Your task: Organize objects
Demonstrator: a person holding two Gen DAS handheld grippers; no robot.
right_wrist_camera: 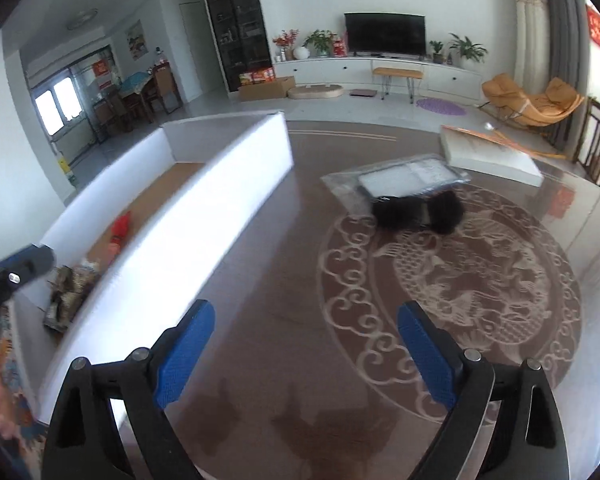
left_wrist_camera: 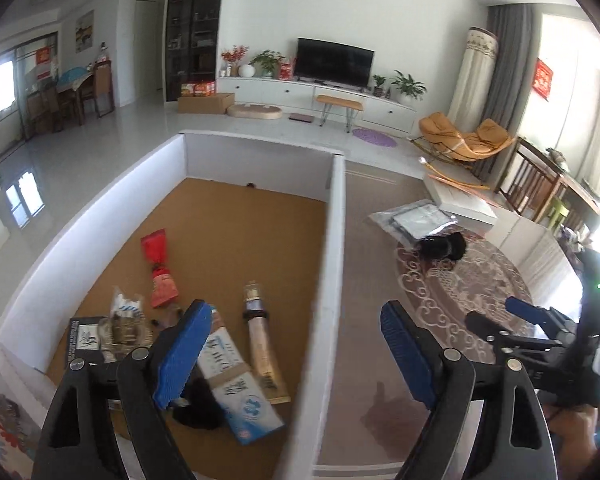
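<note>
Two grippers hung above a glass-topped table [right_wrist_camera: 284,264] in a living room, both with their blue-padded fingers spread apart and nothing between them. The left gripper [left_wrist_camera: 296,356] straddled the right-hand wall of a white open-topped box [left_wrist_camera: 332,240] with a cork-brown floor; the right gripper [right_wrist_camera: 306,354] hovered over bare tabletop just outside that wall.

Inside the box lay at least six items, crowded at the near end: one red pouch [left_wrist_camera: 158,270], one long cream tube [left_wrist_camera: 260,340] with a clear cap, one blue-and-white carton [left_wrist_camera: 236,380], one dark booklet [left_wrist_camera: 85,340], one clear crinkled packet [left_wrist_camera: 126,320], and one black fuzzy item [left_wrist_camera: 198,404] partly hidden behind the left finger. The carton and tube lay side by side, touching or nearly so. The far half of the box floor stood open, apart from one small dark speck at the back wall.

Outside the box, three things rested on the table: one black furry object [right_wrist_camera: 418,210] at the edge of the round scroll pattern, touching one clear plastic bag [right_wrist_camera: 396,180] holding a pale flat pack, and one flat white board [right_wrist_camera: 488,152] beyond them. Wide bare surface separated the right gripper from the furry object. The white wall stood just left of the right gripper's fingers.
</note>
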